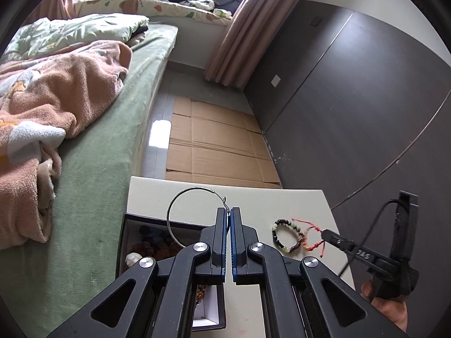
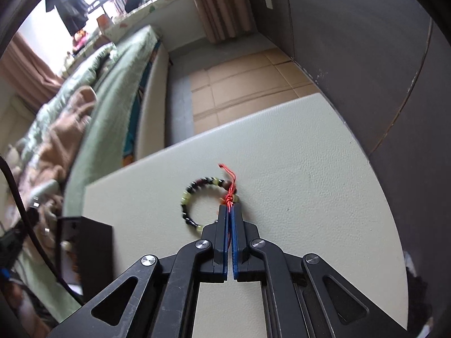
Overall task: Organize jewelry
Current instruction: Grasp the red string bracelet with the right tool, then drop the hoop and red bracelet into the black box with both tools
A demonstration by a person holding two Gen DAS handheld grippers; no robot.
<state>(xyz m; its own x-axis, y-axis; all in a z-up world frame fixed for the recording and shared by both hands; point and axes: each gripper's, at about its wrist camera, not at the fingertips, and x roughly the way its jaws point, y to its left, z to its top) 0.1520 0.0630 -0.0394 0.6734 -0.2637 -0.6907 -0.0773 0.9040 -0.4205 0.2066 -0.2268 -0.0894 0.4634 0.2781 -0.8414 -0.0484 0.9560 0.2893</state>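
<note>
Left gripper (image 1: 228,209) jaws pinching hoop earring (image 1: 180,214); right gripper (image 2: 229,208) pinching red cord bracelet (image 2: 229,194).

Silver hoop (image 1: 184,214): thin wire ring, large, clasp end pinched at the tips of the left tongs (image 1: 228,211); hoop stands raised over the open black box (image 1: 121,242), its lower arc in front of the box's inside.

Black box: lid off, at the tabletop's (image 2: 296,169) left edge; beads and small pieces inside, too dim to identify.

Beaded bracelet (image 2: 191,200): dark and pale green beads, closed loop, lying flat on the tabletop.

Red cord bracelet (image 2: 229,194): woven red-orange string, knotted; knot clamped in the right tongs (image 2: 229,211), loose ends above, crossing the beaded bracelet's right side.
</note>
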